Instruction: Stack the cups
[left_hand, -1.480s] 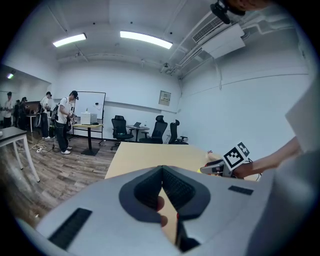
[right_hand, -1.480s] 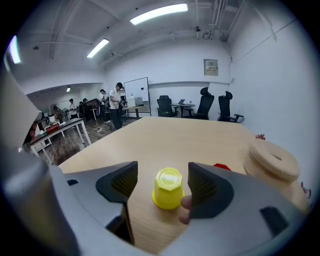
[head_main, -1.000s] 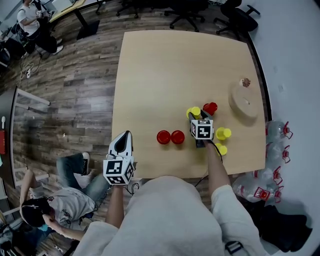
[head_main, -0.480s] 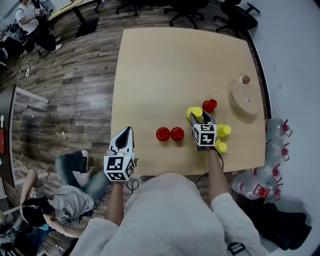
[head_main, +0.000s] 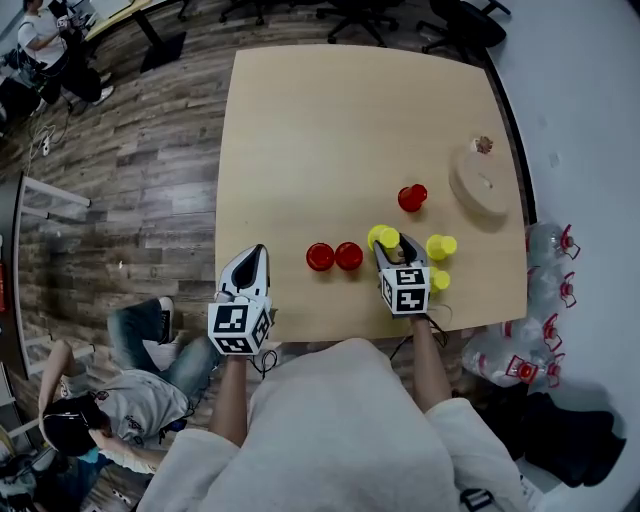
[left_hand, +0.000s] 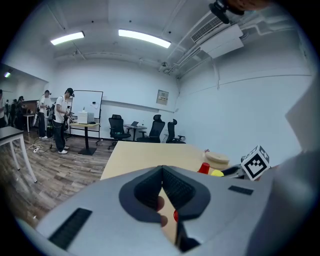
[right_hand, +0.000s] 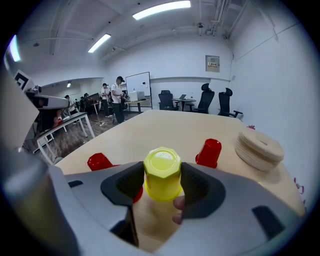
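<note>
- My right gripper (head_main: 388, 246) pinches a yellow cup (right_hand: 162, 173) between its dark ribbed pads (right_hand: 129, 184), one pad flat against each side wall.
- The jaws stand as far apart as the cup is wide.
- The yellow cup is upside down in the grip. Its flat, roughly eight-sided base faces up, the plastic is glossy and the walls flare slightly downward.
- Beyond the fingertips and a little right, a red cup (right_hand: 208, 152) stands inverted on the table (head_main: 300, 130). The cup is smooth and tapered; the tabletop is pale, matte wood.
- Further right of that lies a round wooden disc (right_hand: 258, 146), light-coloured, layered at its edge, with a small dimple in the middle.
- Just left of these fingers sit two red cups (head_main: 334, 257), side by side and bases up. The nearer one is partly hidden behind the left pad.
- Just right of the fingers, the head view shows two more yellow cups (head_main: 440, 247) on the table.
- My left gripper (left_hand: 161, 171) has its ribbed fingers (left_hand: 176, 188) pressed together at the tips, with nothing between them.
- It hangs at the table's near edge, with the pair of red cups ahead and to the right of its fingertips, well apart from them.
</note>
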